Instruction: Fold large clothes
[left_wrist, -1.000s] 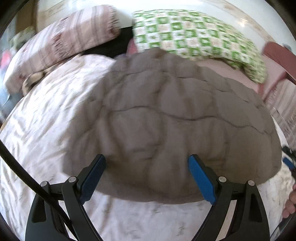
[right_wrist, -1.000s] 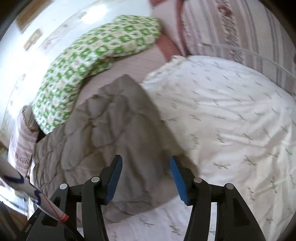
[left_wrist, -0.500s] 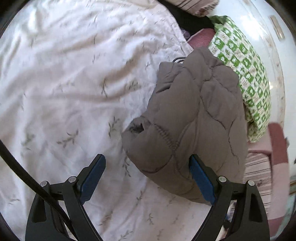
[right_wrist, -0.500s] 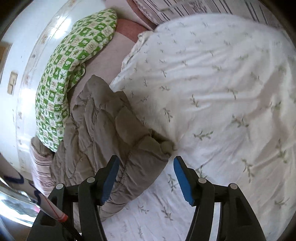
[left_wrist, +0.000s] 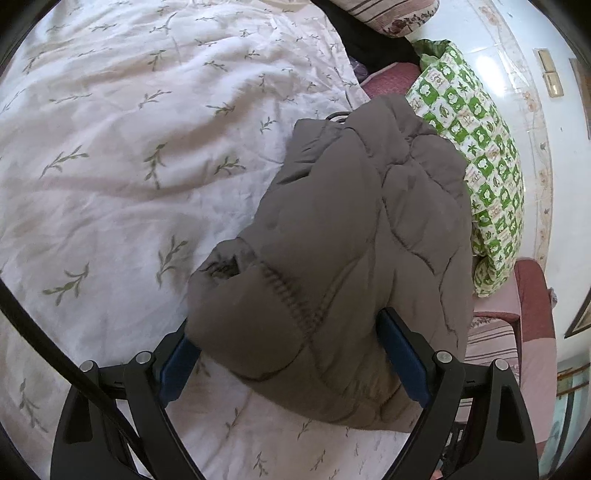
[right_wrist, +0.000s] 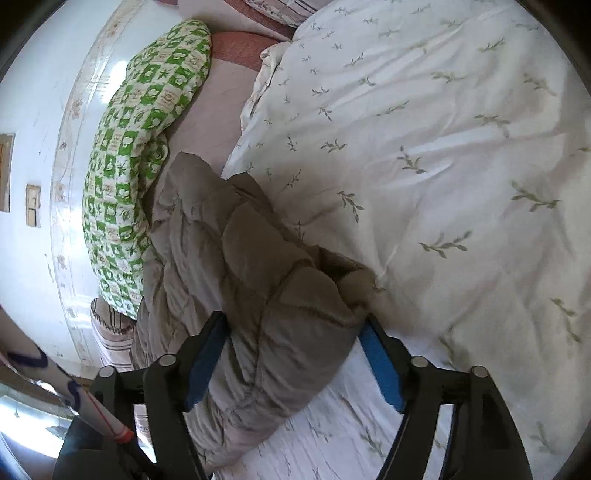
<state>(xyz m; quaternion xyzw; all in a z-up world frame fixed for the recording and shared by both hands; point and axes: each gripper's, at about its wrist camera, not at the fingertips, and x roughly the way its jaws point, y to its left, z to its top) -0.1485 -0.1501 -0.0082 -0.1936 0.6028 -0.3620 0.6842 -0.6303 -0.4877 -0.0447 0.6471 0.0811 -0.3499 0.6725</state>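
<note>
A grey-brown quilted padded jacket (left_wrist: 362, 236) lies folded in a thick bundle on the white bed cover; it also shows in the right wrist view (right_wrist: 258, 288). My left gripper (left_wrist: 291, 347) is open, its blue pads on either side of the bundle's near end with a sleeve cuff. My right gripper (right_wrist: 293, 354) is open too, its pads straddling the other end of the bundle. The lower parts of the pads are hidden behind the fabric.
A white quilt with a green leaf print (left_wrist: 129, 155) covers the bed (right_wrist: 443, 147). A green-and-white checked pillow (left_wrist: 480, 155) lies beside the jacket by the white wall (right_wrist: 140, 147). A striped pillow (left_wrist: 391, 14) sits farther back.
Both grippers have moved in close to the jacket. Its ends, which lay ahead of the fingers, now sit between the open pads of each gripper.
</note>
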